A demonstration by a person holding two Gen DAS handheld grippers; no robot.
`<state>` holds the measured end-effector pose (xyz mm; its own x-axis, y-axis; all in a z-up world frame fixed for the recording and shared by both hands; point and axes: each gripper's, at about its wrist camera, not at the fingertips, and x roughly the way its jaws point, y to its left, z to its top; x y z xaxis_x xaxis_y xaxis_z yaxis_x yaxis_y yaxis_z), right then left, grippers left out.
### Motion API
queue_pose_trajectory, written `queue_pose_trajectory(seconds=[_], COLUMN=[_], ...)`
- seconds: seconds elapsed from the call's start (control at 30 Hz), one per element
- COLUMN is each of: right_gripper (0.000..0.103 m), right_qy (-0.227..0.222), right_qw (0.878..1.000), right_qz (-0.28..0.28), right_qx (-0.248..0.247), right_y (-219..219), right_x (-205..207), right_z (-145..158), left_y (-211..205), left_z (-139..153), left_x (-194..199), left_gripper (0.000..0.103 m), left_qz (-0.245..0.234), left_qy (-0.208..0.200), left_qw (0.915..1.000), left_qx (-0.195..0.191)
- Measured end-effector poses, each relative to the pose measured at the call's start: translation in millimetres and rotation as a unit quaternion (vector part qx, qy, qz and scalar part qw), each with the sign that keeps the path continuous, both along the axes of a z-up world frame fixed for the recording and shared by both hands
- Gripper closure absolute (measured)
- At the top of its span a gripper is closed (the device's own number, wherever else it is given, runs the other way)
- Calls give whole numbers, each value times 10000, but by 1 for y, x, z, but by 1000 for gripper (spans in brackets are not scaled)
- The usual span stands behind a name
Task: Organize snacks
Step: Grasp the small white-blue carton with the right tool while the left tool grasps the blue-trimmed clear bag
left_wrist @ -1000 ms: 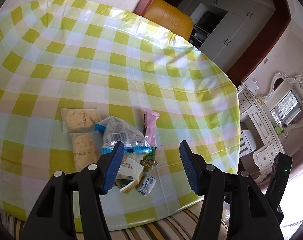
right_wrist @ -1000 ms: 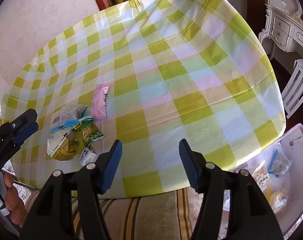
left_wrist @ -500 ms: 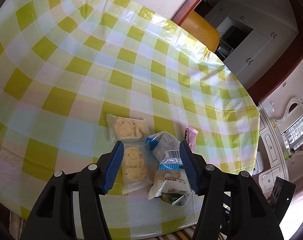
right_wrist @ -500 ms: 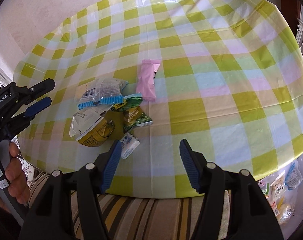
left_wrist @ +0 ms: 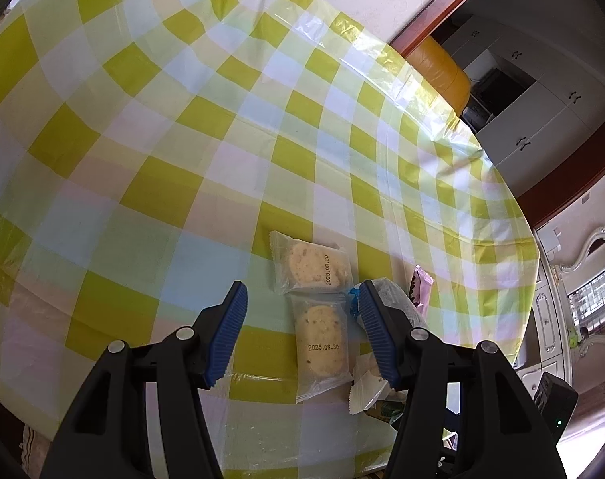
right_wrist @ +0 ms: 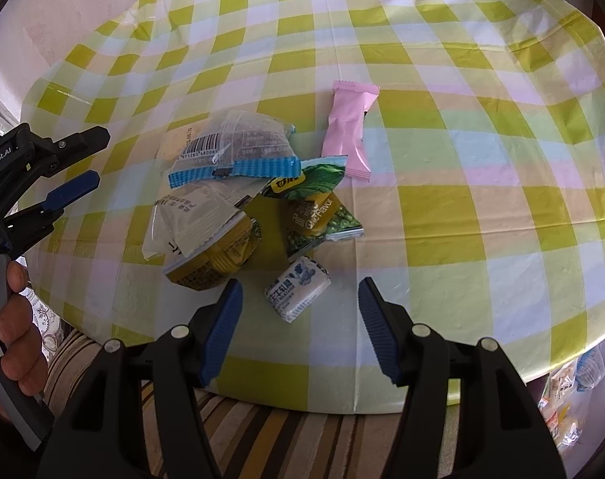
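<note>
Jaws wide open on both grippers: your left gripper (left_wrist: 300, 333) frames that cookie pack (left_wrist: 322, 345), right gripper (right_wrist: 300, 325) frames the candy (right_wrist: 298, 293), ready to grab

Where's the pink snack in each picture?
Left wrist: the pink packet peeks out at right of middle, mostly hidden behind the left gripper's right finger.
Right wrist: it lies in full view above the middle, at the snack pile's far right.
Shared landmark: the clear bag with the blue edge, just left of it.
</note>
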<state>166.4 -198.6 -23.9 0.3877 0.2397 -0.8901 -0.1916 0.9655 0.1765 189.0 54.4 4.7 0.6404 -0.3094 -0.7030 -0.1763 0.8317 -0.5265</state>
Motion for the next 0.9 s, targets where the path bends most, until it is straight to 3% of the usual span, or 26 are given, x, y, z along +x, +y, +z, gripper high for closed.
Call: queue_pose_trajectory(seconds=[0.13,0.3,0.37,0.43,0.67,0.8,0.9], right_gripper=[48,57,59,62,69,69,70], right_qy=[61,102,90,81,11,10,0], right_qw=[10000,9999,10000,10000,9999,9999,10000], right_qz=[4,-4,-10,-25,-28,-40,-60], right_qx=[3,-12,-23,-33,-167,-96,-77], right_y=[2,3,4,3,4,1,1], right_x=[3,6,6,6,4,3,3], right_z=[-4,-8,-8,-9,-9,-10,-10], left_y=[-3,-30,-45,-58,-98,-115,-116], left_z=[-1,-1,-3,-4,-4,-15,-20], left_x=[2,13,20,27,49,59,61], left_gripper=[47,46,38,37,25,25,29], left_qz=[-101,-603,-856,-989,-1288,-1378,-1424], left_qy=[-17,9,99,173,461,747,775], left_qw=[9999,9976,9953,9941,9904,9856,9843], left_qx=[-95,-345,-432,-415,212,631,701])
